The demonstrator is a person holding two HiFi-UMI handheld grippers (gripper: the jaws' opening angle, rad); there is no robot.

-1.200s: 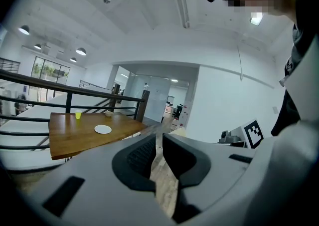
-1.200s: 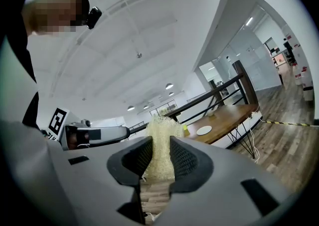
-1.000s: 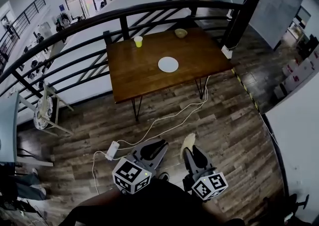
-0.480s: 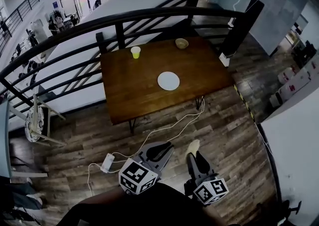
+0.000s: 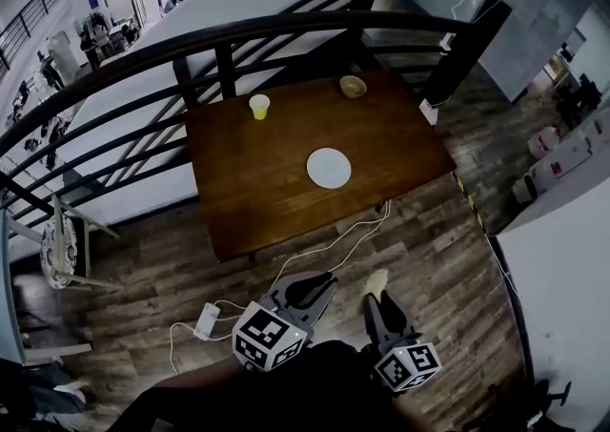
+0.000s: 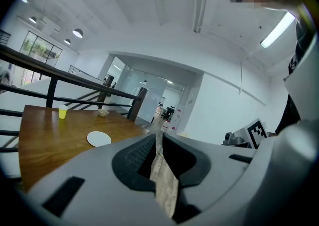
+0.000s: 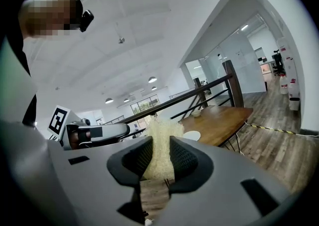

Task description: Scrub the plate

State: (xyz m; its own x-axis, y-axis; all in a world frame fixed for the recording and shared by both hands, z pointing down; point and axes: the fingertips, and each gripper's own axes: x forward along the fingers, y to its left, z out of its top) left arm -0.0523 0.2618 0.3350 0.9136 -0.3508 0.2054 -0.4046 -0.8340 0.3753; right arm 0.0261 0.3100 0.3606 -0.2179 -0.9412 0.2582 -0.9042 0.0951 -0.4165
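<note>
A round white plate [image 5: 329,168] lies near the middle of a brown wooden table [image 5: 248,201]. The left gripper view also shows the plate [image 6: 98,138], and the right gripper view shows it [image 7: 192,135] small and far off. Both grippers hang low over the floor, well short of the table. My left gripper [image 5: 310,285] has its jaws together with nothing between them [image 6: 158,137]. My right gripper [image 5: 378,295] is shut on a pale, fibrous scrubber [image 7: 162,130], which sticks out past the jaw tips [image 5: 376,280].
A yellow cup [image 5: 258,106] and a small bowl [image 5: 353,87] stand at the table's far edge. A black railing [image 5: 143,53] curves behind the table. A white cable and adapter [image 5: 207,321] lie on the plank floor before it. A white chair [image 5: 57,249] stands at left.
The table and plate have slid lower and nearer in the head view. Both grippers keep their places at the bottom, the right still gripping the scrubber.
</note>
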